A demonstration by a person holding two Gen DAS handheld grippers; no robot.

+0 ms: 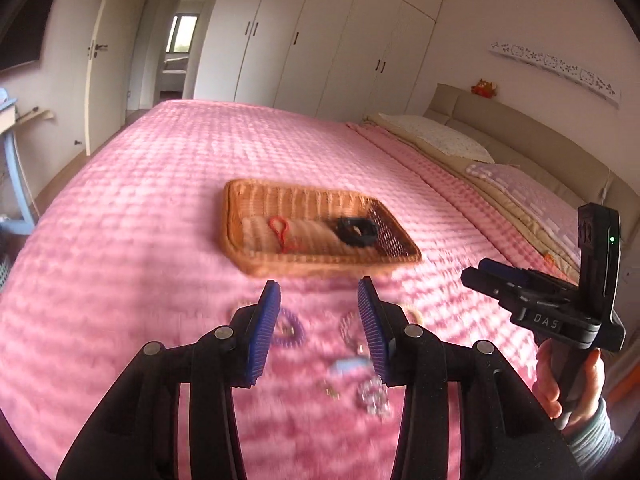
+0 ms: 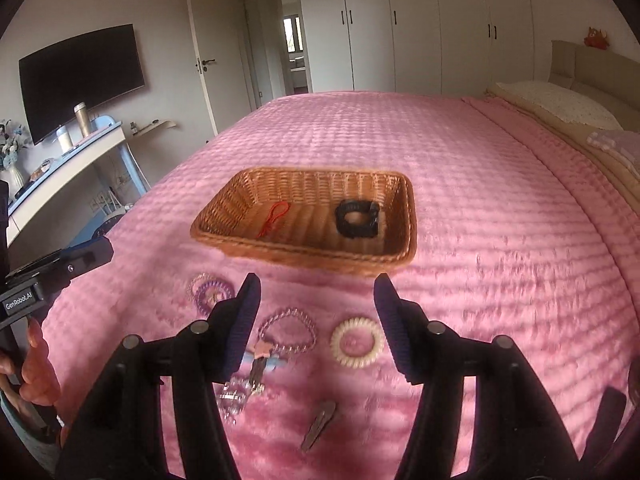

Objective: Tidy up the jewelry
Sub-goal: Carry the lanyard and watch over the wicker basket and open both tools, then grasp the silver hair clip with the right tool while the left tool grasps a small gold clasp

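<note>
A wicker basket [image 2: 224, 224] is set mid-frame on the pink bed [image 2: 480, 200] as the collection point (a red cord [image 2: 272, 218] and black band [image 2: 356, 218] already lie inside). Loose jewelry, including a cream coil ring [image 2: 356, 342], is spread below it, within reach. The right gripper [image 2: 318, 322] and left gripper [image 1: 318, 330] are held open and empty above it.

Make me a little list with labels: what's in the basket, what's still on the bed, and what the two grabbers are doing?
Place: pink blanket on a bed
Basket: wicker basket, beyond the grippers
In basket: red string loop at left; black band at right
Still on blanket: purple coil tie, silver bead bracelet, cream coil tie, metal hair clip, sparkly piece, too blurred to name
Left gripper: open, empty, above the loose pieces
Right gripper: open, empty, above the loose pieces
</note>
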